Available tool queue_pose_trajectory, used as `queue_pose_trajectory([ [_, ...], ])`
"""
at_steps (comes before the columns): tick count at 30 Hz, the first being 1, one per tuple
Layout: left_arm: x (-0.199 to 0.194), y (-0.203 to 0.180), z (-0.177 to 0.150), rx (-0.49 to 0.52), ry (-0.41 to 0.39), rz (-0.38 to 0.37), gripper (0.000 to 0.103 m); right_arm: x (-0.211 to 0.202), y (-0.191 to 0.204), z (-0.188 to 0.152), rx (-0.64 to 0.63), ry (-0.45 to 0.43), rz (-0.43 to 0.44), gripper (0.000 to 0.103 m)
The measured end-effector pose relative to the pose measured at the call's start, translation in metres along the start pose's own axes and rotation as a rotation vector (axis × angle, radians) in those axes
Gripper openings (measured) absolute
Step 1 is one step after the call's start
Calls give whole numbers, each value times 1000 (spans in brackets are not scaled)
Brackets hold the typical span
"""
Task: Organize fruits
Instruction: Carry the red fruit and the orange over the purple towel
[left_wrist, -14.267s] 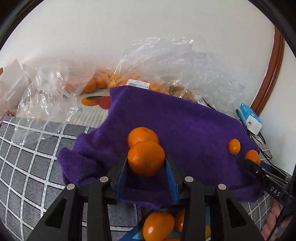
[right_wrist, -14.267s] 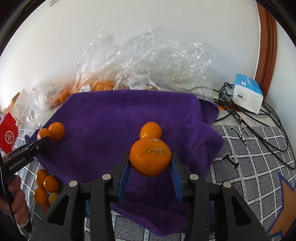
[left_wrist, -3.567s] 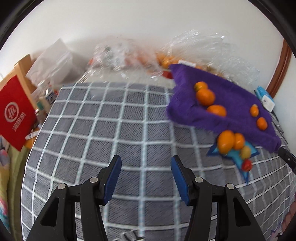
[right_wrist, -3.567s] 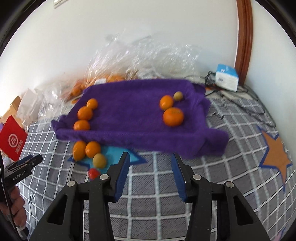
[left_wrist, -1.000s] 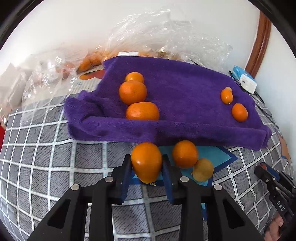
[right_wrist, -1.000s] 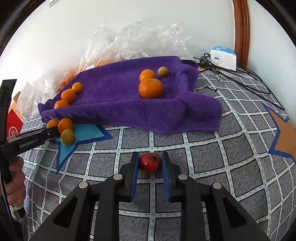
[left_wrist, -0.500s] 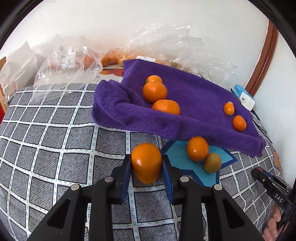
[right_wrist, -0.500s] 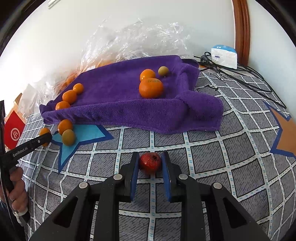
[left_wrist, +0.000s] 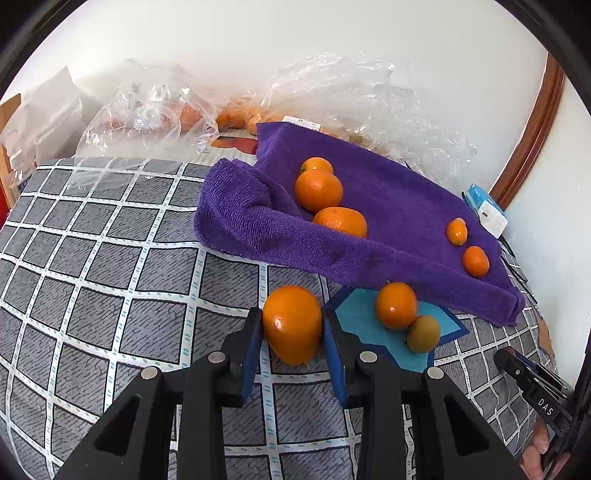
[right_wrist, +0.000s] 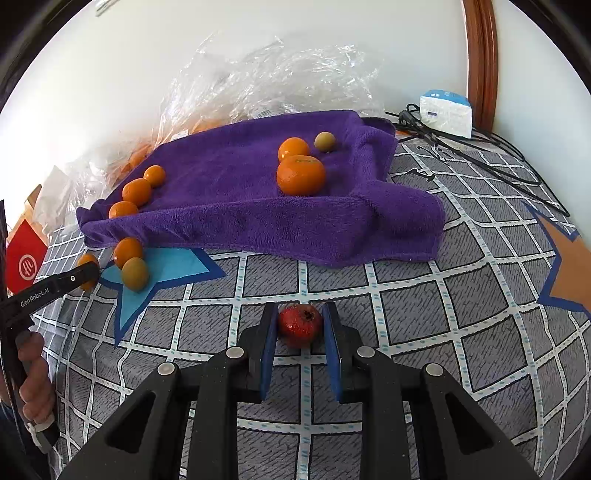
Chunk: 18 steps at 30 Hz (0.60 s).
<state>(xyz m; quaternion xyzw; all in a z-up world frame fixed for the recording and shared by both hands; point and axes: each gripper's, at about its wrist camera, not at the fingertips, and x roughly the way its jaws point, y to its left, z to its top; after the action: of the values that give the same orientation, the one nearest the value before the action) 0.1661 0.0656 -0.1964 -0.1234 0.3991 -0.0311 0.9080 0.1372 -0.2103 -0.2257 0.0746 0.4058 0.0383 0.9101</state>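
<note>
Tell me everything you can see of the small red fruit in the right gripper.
The small red fruit is round, glossy deep red with fine pale speckles, and has a dark, puckered calyx at its top, facing up and slightly away from the camera. It sits between the blue pads of the right gripper, which is shut on its two sides. Below it lies the grey checked cloth; whether the fruit touches it cannot be told. It is well clear of the purple towel.

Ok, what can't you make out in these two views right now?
- Fruit inside the plastic bags: left wrist view, blurred by crinkled film.
- Underside of the orange in the left tool: hidden by the fruit.
- Orange, right wrist view: half hidden behind the left tool.
</note>
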Motion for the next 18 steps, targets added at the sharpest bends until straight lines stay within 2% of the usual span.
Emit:
queue_pose_trajectory([
  [18, -24, 1, -1, -30, -121, -9, 30, -3, -1, -1, 7, -14, 14, 24],
])
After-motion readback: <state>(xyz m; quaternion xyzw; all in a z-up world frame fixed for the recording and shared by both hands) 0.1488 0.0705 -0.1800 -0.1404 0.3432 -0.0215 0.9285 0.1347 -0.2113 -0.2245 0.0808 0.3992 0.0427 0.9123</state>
